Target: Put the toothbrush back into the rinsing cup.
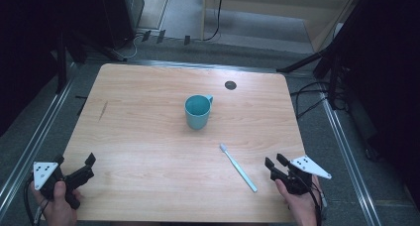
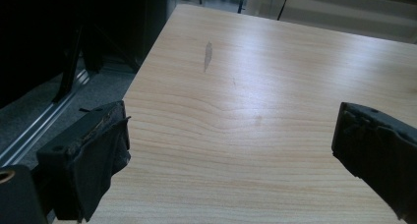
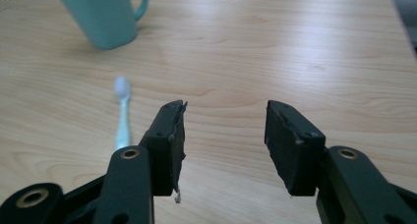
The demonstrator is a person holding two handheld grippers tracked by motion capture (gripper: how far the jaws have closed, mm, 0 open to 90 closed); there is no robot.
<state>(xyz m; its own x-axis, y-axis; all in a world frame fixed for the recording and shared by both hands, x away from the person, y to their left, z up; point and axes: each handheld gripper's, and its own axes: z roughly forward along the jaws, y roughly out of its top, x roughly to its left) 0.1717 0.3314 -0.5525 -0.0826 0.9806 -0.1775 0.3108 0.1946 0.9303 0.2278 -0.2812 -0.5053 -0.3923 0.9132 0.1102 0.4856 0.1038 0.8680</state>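
Both claws stood spread and empty: the left claw (image 1: 81, 169) near the surface's (image 1: 148, 137) front left corner, the right claw (image 1: 275, 163) near its right edge. The toothbrush (image 1: 238, 167) lay flat beside the right claw; a shallow pinch might have skidded it toward the front edge.

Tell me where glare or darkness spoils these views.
High view: surroundings nearly black, table evenly lit. Left gripper view: pale sheen washes the far tabletop. Right gripper view: glare streak near the cup; toothbrush head slightly soft.
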